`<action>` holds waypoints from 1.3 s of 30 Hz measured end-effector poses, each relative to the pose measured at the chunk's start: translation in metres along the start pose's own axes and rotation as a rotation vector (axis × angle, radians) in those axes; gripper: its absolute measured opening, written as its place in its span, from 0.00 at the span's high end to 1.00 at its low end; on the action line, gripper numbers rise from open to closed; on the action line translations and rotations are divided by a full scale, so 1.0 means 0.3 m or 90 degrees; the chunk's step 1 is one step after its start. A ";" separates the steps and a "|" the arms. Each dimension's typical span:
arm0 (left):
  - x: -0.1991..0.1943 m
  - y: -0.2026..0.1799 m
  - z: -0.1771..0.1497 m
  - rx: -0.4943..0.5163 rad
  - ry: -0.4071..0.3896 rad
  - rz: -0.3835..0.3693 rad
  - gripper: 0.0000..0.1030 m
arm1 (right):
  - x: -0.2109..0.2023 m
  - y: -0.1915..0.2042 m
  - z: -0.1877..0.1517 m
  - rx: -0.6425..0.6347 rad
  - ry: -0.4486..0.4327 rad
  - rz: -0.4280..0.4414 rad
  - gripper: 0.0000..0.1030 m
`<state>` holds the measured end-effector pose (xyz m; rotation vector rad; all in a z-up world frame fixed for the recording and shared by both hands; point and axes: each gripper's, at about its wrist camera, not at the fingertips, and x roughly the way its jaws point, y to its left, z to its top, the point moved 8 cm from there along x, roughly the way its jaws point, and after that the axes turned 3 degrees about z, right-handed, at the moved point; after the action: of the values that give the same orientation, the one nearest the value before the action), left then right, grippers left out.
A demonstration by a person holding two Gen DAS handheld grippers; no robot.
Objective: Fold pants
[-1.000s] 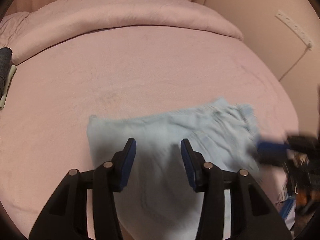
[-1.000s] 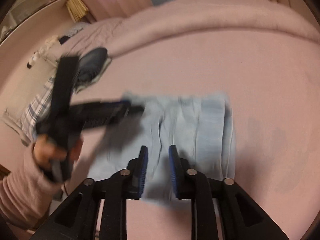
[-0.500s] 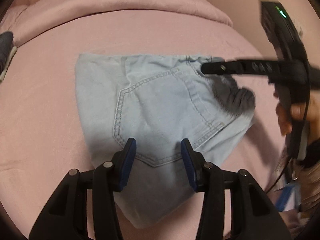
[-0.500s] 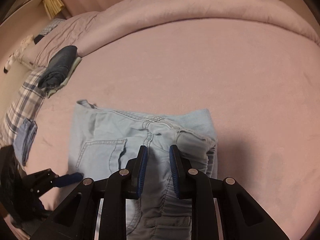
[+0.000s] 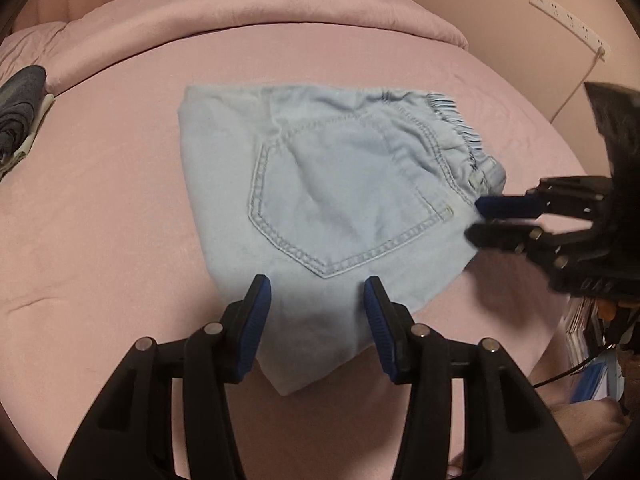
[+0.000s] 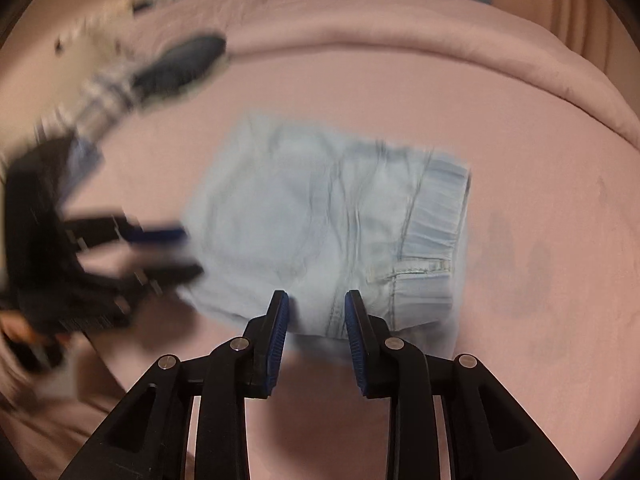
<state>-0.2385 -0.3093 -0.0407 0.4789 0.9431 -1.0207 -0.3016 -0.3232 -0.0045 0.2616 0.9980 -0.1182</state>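
Light blue denim pants (image 5: 344,200) lie folded in a compact packet on the pink bed sheet (image 5: 120,220), back pocket up and elastic waistband to the right. My left gripper (image 5: 318,292) hovers over the packet's near corner; its jaws are opening, with no cloth pinched between the pads. In the blurred right wrist view the pants (image 6: 320,220) lie just beyond my right gripper (image 6: 314,308), whose jaws are also opening and grip nothing. The right gripper (image 5: 480,220) shows at the waistband end, the left gripper (image 6: 180,252) at the opposite edge.
A rolled pink duvet (image 5: 280,12) runs along the far side of the bed. A dark folded garment (image 5: 20,120) sits at far left, beside plaid cloth (image 6: 100,92). A white power strip (image 5: 568,20) hangs on the wall. The bed's edge drops off at near right.
The right gripper has pulled back from over the waistband to the packet's edge and its jaws have widened. The left gripper's jaws stand slightly wider. The pants now rest flat.
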 end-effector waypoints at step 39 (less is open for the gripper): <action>-0.081 0.141 0.023 -0.186 -0.014 -0.002 0.22 | -0.040 -0.321 0.017 0.374 -0.052 0.198 0.28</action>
<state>-0.2030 -0.2821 -0.0197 0.2223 1.0538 -0.8716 -0.3249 -0.4174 -0.0075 0.9364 0.8119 -0.1354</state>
